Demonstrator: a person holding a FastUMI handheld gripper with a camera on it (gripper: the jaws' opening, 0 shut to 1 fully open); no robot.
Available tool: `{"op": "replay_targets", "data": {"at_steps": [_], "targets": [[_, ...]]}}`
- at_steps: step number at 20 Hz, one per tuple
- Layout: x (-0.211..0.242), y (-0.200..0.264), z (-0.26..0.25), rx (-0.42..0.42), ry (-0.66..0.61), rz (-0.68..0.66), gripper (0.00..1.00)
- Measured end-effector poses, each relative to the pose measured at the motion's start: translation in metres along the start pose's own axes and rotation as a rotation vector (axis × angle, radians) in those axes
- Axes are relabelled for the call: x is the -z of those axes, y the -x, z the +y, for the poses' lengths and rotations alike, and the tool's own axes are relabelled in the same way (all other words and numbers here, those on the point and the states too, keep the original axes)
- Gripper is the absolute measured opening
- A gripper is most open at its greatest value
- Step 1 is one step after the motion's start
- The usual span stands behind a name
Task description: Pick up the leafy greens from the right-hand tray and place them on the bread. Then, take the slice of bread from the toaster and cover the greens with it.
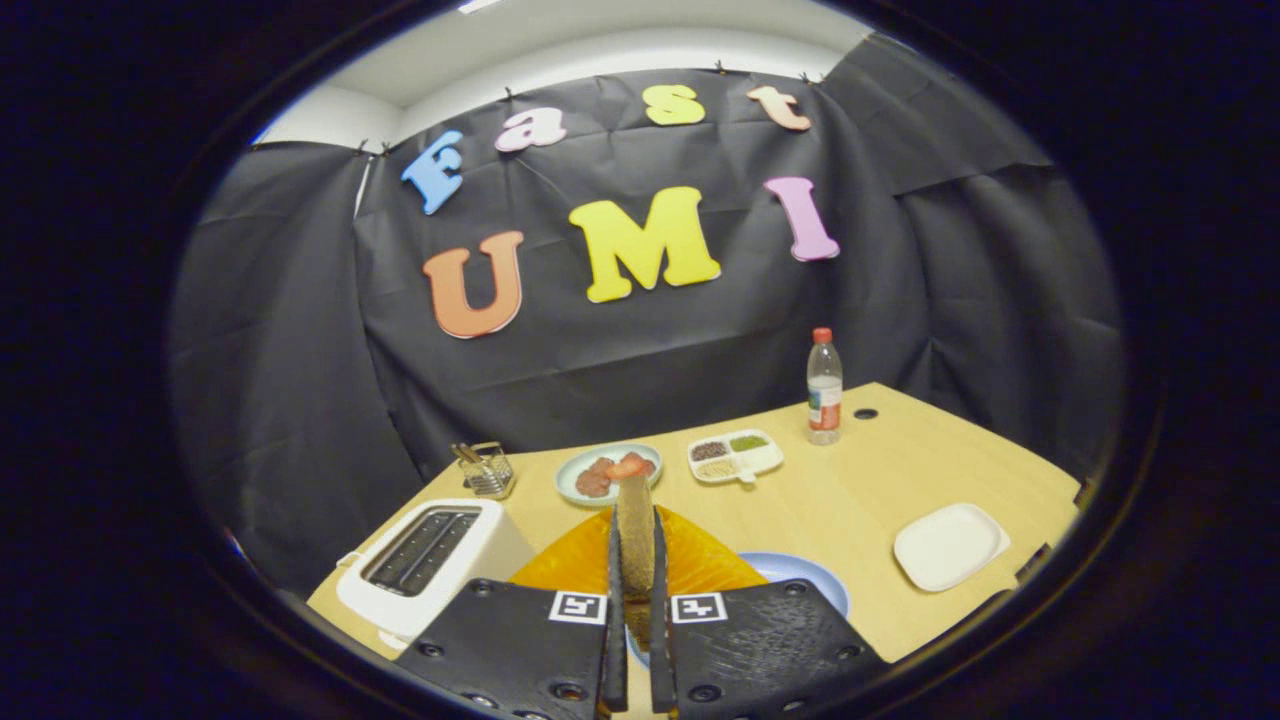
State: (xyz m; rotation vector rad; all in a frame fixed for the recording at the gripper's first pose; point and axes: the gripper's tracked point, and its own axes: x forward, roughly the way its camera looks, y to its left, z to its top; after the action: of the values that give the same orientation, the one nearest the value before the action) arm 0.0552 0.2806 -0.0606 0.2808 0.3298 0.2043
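The slice of bread (634,535) stands on edge between the fingers of the gripper (634,640), both pressing its flat faces — its long axis runs up and away from them, held above the table. Just below and beyond lies the blue plate (800,578), partly hidden by the fingers, so I judge the coming move is a short lowering and tilting flat. The wooden table (850,490) offers room: the toaster (425,560) sits just left, the white tray (950,547) well right.

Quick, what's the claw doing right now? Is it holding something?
Claw: closed on a slice of bread, held upright between both fingers.
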Motion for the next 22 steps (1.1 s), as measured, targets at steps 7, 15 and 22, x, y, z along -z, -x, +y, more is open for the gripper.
{"op": "replay_targets", "data": {"at_steps": [7,15,22], "targets": [[0.041,-0.018,-0.027,-0.003,-0.152,0.071,0.09],[0.064,-0.029,-0.078,0.033,-0.222,0.117,0.09],[0.087,-0.036,-0.109,0.027,-0.173,0.177,0.36]]}}
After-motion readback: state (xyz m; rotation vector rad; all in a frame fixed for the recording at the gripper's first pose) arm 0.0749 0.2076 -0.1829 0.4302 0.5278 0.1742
